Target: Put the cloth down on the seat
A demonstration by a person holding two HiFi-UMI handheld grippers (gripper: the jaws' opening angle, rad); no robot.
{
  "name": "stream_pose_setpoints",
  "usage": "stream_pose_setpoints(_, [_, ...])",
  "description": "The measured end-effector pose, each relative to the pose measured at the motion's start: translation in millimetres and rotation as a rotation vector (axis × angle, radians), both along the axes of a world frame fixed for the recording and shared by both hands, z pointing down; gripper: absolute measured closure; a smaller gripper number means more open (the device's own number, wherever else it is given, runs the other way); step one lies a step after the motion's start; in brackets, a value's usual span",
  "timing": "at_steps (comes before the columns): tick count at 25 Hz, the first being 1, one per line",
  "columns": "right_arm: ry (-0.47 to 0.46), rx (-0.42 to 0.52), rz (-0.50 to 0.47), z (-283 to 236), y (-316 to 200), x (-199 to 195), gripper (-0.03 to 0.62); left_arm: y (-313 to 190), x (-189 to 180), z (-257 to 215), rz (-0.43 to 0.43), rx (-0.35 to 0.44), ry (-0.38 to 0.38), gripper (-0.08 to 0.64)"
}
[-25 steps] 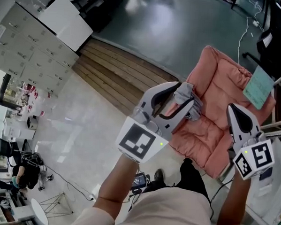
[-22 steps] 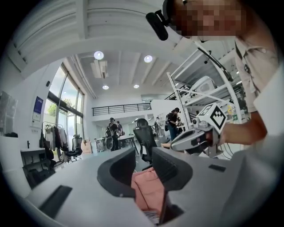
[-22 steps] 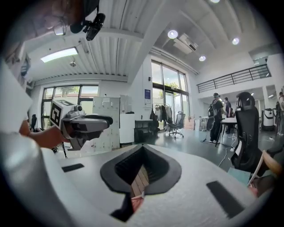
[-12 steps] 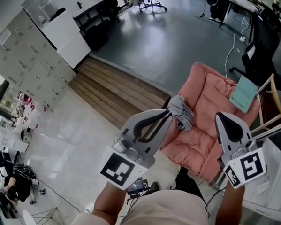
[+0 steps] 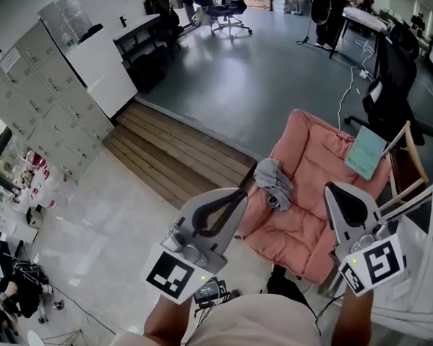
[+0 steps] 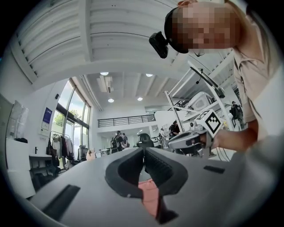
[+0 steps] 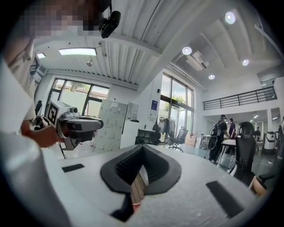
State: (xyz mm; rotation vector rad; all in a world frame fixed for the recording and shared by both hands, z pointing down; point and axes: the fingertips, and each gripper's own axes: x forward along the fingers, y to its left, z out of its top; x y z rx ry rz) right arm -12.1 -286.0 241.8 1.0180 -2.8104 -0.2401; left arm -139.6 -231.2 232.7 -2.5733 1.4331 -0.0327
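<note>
**Cloth Released onto Seat; Both Grippers Backing Away**

Nearest to me, the left gripper [image 5: 241,193] is showing its jaws pressed together with nothing between them; only pink cushion is showing past the tips. The right gripper [image 5: 334,189] is likewise sitting pressed together and empty.

A second ago the grey cloth [image 5: 272,182] was hanging bunched at the left gripper's tips. It is now lying crumpled at the left edge of the seat [image 5: 308,224], apart from both grippers, and both grippers are pulling back toward me. I am judging the placing step as done. The cloth is resting close to the cushion's edge, so slipping off is the one remaining risk.

The seat is a padded pink cushion lining a chair, and a pale green sheet [image 5: 366,153] is leaning against its back. Beyond it, a wooden step [image 5: 176,141] is running up to a grey floor [image 5: 265,70]. Cabinets [image 5: 40,87] are standing at the left, and an office chair [image 5: 229,3] is standing at the far end.
</note>
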Motion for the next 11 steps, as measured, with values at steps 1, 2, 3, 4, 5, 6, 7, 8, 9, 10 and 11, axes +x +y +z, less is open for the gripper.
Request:
stream_pose_setpoints(1, [0.002, 0.002, 0.000, -0.3, 2.0, -0.1, 0.601, 2.1, -0.4, 0.8, 0.000, 0.000, 0.001, 0.541])
stream_pose_setpoints(2, [0.003, 0.004, 0.001, -0.4, 3.7, 0.0, 0.601, 3.7, -0.4, 1.7, 0.001, -0.001, 0.002, 0.541])
stream_pose_setpoints(3, [0.005, 0.005, 0.001, -0.5, 5.2, 0.3, 0.601, 5.1, -0.4, 2.5, 0.001, 0.000, 0.002, 0.541])
stream_pose_setpoints(4, [0.006, 0.007, 0.002, -0.5, 6.4, 0.8, 0.601, 6.2, -0.3, 3.0, 0.000, 0.000, 0.003, 0.541])
stream_pose_setpoints(5, [0.008, 0.008, 0.003, -0.6, 7.3, 1.4, 0.601, 7.0, -0.1, 3.4, -0.001, 0.001, 0.004, 0.541])
stream_pose_setpoints(6, [0.008, 0.009, 0.003, -0.7, 7.6, 2.3, 0.601, 7.5, 0.4, 3.8, -0.001, 0.001, 0.004, 0.541])
stream_pose_setpoints(7, [0.008, 0.009, 0.004, -0.7, 7.7, 3.4, 0.601, 7.7, 1.2, 4.1, -0.001, 0.001, 0.004, 0.541])
stream_pose_setpoints(8, [0.008, 0.009, 0.004, -0.6, 7.7, 4.6, 0.601, 8.0, 2.1, 4.3, -0.001, 0.000, 0.004, 0.541])
stream_pose_setpoints(9, [0.009, 0.008, 0.005, -0.6, 8.0, 5.6, 0.601, 8.4, 3.0, 4.5, -0.001, 0.000, 0.004, 0.541])
stream_pose_setpoints(10, [0.009, 0.008, 0.006, -0.7, 8.4, 6.6, 0.601, 8.9, 3.7, 4.5, 0.000, -0.001, 0.004, 0.541])
stream_pose_setpoints(11, [0.009, 0.007, 0.007, -0.8, 8.9, 7.4, 0.601, 9.5, 4.4, 4.6, 0.001, -0.002, 0.004, 0.541])
